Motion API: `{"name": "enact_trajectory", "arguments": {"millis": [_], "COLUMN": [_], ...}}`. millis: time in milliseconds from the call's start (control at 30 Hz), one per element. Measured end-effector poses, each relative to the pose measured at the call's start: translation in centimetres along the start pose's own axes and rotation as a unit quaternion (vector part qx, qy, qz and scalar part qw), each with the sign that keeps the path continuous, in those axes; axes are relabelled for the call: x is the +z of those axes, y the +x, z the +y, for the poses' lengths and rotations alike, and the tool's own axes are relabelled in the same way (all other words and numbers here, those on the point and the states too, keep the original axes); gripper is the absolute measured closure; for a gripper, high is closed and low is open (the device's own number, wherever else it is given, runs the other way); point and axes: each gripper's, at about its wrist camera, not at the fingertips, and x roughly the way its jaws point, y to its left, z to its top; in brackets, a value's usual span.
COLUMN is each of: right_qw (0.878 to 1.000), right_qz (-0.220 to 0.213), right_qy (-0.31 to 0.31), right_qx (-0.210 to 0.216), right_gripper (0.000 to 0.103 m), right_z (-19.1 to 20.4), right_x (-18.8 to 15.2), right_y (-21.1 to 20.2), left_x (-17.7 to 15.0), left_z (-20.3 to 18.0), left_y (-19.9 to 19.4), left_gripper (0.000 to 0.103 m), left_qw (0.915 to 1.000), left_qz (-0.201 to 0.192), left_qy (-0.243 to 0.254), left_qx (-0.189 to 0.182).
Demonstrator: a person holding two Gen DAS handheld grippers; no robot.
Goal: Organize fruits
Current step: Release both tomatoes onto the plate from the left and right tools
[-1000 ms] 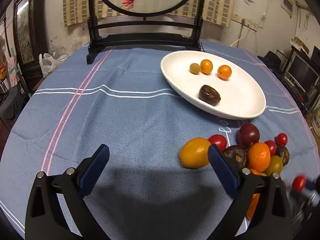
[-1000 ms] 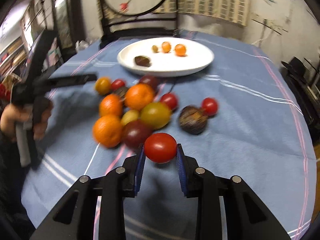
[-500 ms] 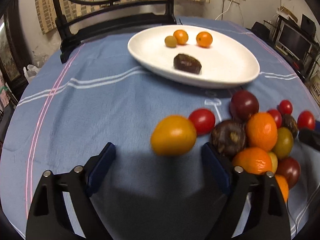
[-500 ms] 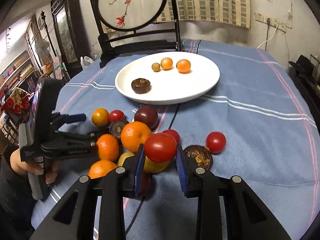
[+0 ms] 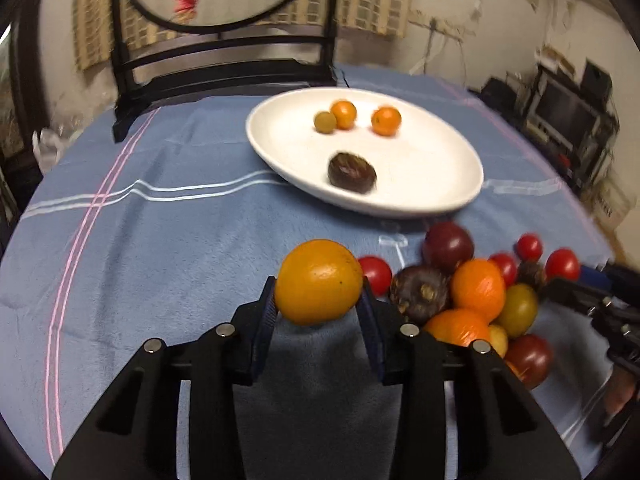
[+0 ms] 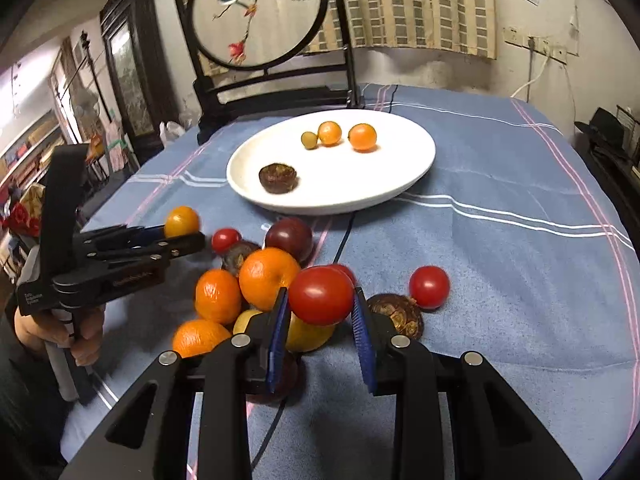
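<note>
My left gripper [image 5: 319, 294] has its jaws closing, and its blue pads press both sides of a yellow-orange fruit [image 5: 318, 280] just above the blue cloth. The right wrist view shows that same left gripper [image 6: 182, 236] and its fruit [image 6: 182, 221] at the left of the fruit pile [image 6: 268, 276]. My right gripper [image 6: 320, 306] is shut on a red tomato [image 6: 321, 294], held over the near side of the pile. The white plate [image 6: 360, 184] lies beyond, with a dark wrinkled fruit [image 6: 277, 177], two small oranges and a small greenish fruit on it.
A lone red tomato [image 6: 429, 286] and a dark brown fruit [image 6: 396, 314] lie right of the pile. A black framed screen stand [image 6: 272, 92] rises at the table's far edge. A hand [image 6: 60, 328] grips the left tool's handle. Furniture crowds the room's right side.
The left jaws, wide apart a second ago, have closed in on the yellow-orange fruit. The right gripper keeps its tomato and has drifted slightly over the pile.
</note>
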Motion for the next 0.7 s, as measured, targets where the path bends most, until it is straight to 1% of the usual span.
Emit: {"name": "enact_trajectory", "arguments": {"millis": [67,100,200,267,333,433,500,700], "right_qw": [1.000,1.000,0.999,0.998,0.998,0.999,1.000,1.000], "right_qz": [-0.011,-0.017,-0.035,-0.042,-0.042,-0.033,-0.017,0.023], "right_qy": [-0.005,-0.009,-0.034,-0.044,-0.042,-0.035,-0.018,-0.012], "right_qx": [0.003,0.004,0.002,-0.001,0.002,-0.006,-0.002,-0.013], "right_gripper": [0.072,0.072,0.072,0.072,0.072,0.072,0.072,0.071], "right_z": [0.3,0.5,1.4,1.8,1.8,1.6,1.0,-0.3], "right_x": [0.8,1.4,3.8,5.1,6.5,7.5,7.7,8.5], "right_y": [-0.7,-1.1,-1.7,-1.7,-0.8,1.4,3.4,7.7], "left_x": [0.8,1.4,3.4,5.2,6.6,8.8,9.5,10.1], "left_z": [0.3,0.1,-0.5,-1.0,-1.2,-1.4,-1.4,-1.9], "left_y": [-1.0,-1.7,-2.4,-2.1,-1.5,0.7,2.4,5.6], "left_gripper": [0.065,0.065,0.065,0.065,0.065,0.065,0.065,0.064], "left_qw": [0.9996,0.9992,0.9991,0.9991,0.9991,0.9988,0.9984,0.9986], "left_qz": [-0.006,-0.016,-0.019,-0.019,-0.018,-0.007,0.007,0.025], "left_qy": [-0.023,-0.030,-0.031,-0.031,-0.035,-0.048,-0.056,-0.045], "left_qx": [-0.017,-0.020,-0.021,-0.021,-0.018,0.000,0.002,0.015]}}
